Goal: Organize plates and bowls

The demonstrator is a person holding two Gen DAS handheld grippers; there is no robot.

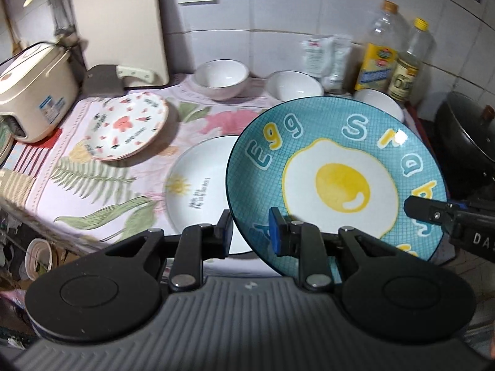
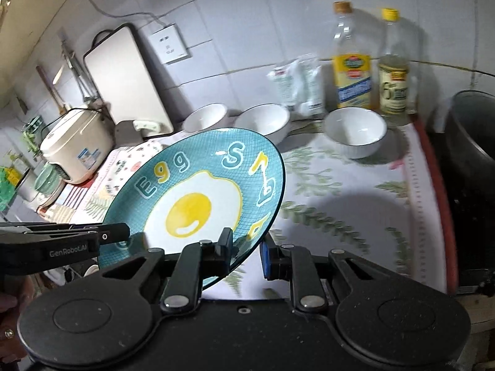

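Along the counter's left side sits a round ceramic plate with a pink floral print [image 1: 128, 126], near the beige rice cooker [image 1: 34, 92] at the left edge. Next, toward the front edge at the middle, lies a flat white ceramic plate with a small yellow sun motif [image 1: 198, 185]. Three white ceramic bowls [image 2: 355, 131] stand in a row along the back edge, before the oil bottles [image 2: 352, 61].

The round teal ceramic plate printed with a fried egg [image 1: 337, 173] is off the counter, tilted, and carried by both hands. The left gripper [image 1: 252, 232] is clenched on its near rim, one pad above and one below. The right gripper [image 2: 246, 252] is likewise clamped on the rim at the plate's right side, and shows in the left view as a dark finger on the plate's right edge.

The relation that counts: the teal plate hangs just right of and partly over the white sun plate, its left rim overlapping it in the left view. A stack there would likely mean carrying it leftward and levelling it. The left gripper is the nearer to that plate.
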